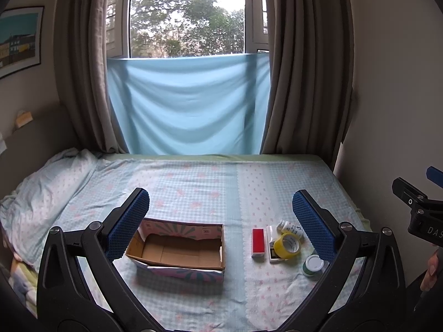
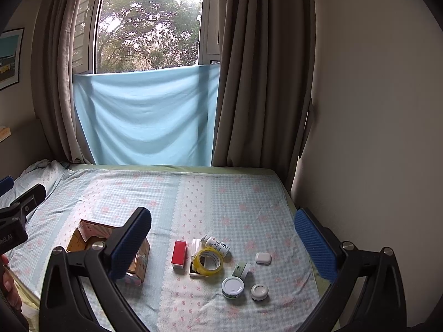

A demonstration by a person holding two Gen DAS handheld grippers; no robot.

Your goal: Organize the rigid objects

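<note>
Both grippers are hovering above the bed (image 1: 210, 182), and both are standing wide open and holding nothing. The left gripper (image 1: 221, 218) is framing the cardboard box (image 1: 180, 246), which is lying open and empty in the lower centre of the left view. The right gripper (image 2: 221, 238) is looking at the group of small things in the lower centre of its view: a red box (image 2: 178, 254), a roll of yellow tape (image 2: 208, 261) resting on a flat white case (image 2: 194, 260), a white bottle (image 2: 218, 244) lying on its side just behind the tape, a white-lidded jar (image 2: 232, 287), a green tube (image 2: 240, 269) touching it, a small round tin (image 2: 259, 292) and a small white case (image 2: 263, 258).

I am judging that the first pick is only beginning. It seems best to take the red box first, because it is standing apart from the others and nearest to the cardboard box. The fingers should be closing on its long sides, coming straight down, because the soft sheet may let it tip over.
</note>
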